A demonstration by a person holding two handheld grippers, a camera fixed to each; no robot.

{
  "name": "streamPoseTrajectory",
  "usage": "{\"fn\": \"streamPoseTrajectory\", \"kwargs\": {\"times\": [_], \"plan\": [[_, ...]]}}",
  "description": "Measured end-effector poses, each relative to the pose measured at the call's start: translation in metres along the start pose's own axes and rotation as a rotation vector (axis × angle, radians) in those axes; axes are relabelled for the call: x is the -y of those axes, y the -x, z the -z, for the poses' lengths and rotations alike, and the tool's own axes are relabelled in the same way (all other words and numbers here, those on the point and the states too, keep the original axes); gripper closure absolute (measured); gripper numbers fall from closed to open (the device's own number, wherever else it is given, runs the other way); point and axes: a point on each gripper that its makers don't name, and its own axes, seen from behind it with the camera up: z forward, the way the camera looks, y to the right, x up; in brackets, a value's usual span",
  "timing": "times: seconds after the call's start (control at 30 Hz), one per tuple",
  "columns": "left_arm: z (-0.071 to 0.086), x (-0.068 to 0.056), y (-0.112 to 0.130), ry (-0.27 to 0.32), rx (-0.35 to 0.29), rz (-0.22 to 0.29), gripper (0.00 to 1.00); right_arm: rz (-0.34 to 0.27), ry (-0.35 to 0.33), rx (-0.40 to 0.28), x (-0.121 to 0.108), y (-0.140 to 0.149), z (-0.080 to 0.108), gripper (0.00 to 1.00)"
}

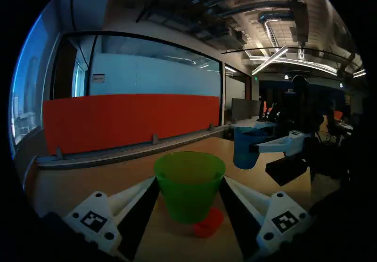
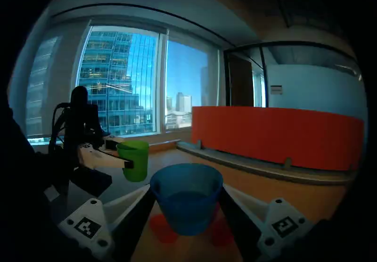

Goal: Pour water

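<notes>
My left gripper (image 1: 189,183) is shut on an upright green plastic cup (image 1: 190,196), both fingers pressing its sides. In the left gripper view the right gripper (image 1: 266,145) holds a blue cup (image 1: 245,149) farther off to the right. My right gripper (image 2: 187,191) is shut on that upright blue cup (image 2: 187,200); its lower part looks darker, like liquid. In the right gripper view the green cup (image 2: 134,160) hangs to the left in the left gripper (image 2: 115,160), apart from the blue one. Both cups sit a little above the wooden table (image 1: 141,167).
A small red disc (image 1: 208,223) lies on the table under the green cup; red marks (image 2: 162,228) lie under the blue cup. A rail and orange partition (image 1: 132,120) run along the table's far side. Large windows (image 2: 122,87) stand behind.
</notes>
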Motion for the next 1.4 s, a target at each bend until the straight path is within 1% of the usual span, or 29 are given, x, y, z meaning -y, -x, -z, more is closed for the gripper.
{"fn": "streamPoseTrajectory", "kwargs": {"times": [0.2, 0.47, 0.7, 0.8, 1.0, 1.2, 1.4], "plan": [[-0.001, 0.000, 0.000, -0.003, 0.000, -0.004, 0.15, 0.009, -0.002, 0.003, -0.001, -0.007, -0.003, 0.10], [-0.003, -0.002, 0.002, 0.003, 0.005, -0.010, 0.16, 0.063, 0.002, 0.009, -0.002, -0.016, -0.007, 0.10], [-0.008, -0.010, 0.007, 0.018, 0.013, -0.011, 0.16, 0.160, 0.001, 0.025, -0.002, -0.025, -0.010, 0.10], [-0.010, -0.015, 0.009, 0.028, 0.016, -0.012, 0.16, 0.199, -0.008, 0.034, 0.001, -0.029, -0.013, 0.10], [-0.015, -0.028, 0.008, 0.054, 0.012, -0.007, 0.16, 0.258, -0.029, 0.044, 0.005, -0.037, -0.018, 0.10], [-0.019, -0.038, 0.007, 0.067, 0.011, -0.015, 0.16, 0.343, -0.023, 0.047, 0.003, -0.049, -0.024, 0.10], [-0.021, -0.044, 0.008, 0.080, 0.011, -0.017, 0.16, 0.420, -0.019, 0.047, 0.002, -0.059, -0.028, 0.10]]}}
